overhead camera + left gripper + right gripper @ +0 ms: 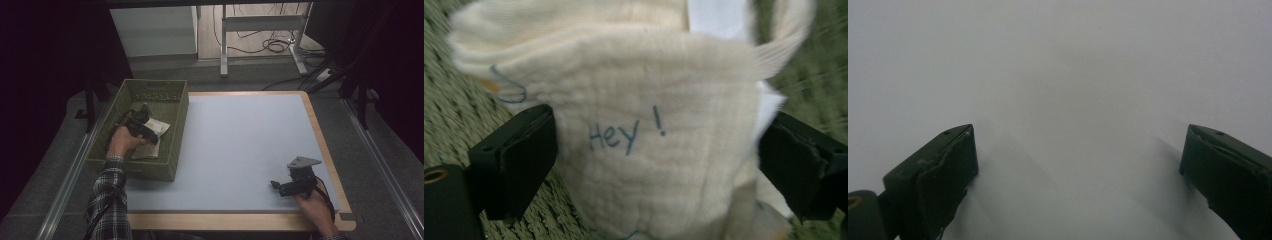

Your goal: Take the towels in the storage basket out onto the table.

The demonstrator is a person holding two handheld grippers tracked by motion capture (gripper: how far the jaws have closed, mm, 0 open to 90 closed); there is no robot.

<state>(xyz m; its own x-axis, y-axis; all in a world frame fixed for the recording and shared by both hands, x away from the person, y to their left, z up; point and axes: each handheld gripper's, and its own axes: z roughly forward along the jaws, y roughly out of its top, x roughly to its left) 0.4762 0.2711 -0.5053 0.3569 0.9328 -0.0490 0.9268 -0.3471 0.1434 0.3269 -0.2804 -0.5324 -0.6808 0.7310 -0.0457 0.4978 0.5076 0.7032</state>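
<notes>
Where left tool (pixel 654 150) dips into basket (pixel 172 131), cream cloth (pixel 649 165) sits between spread jaws, seemingly ungripped.

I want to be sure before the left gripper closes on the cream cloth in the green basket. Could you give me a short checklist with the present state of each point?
1. Cream cloth lies between the jaws of the left gripper: ok.
2. Pads pressing the cloth: not ok, the jaws stand wide.
3. Cloth lies inside the green basket: ok.
4. A single layer will be taken: cannot tell, folds overlap.
5. Right gripper open with nothing between its jaws, above the white table top: ok.
</notes>
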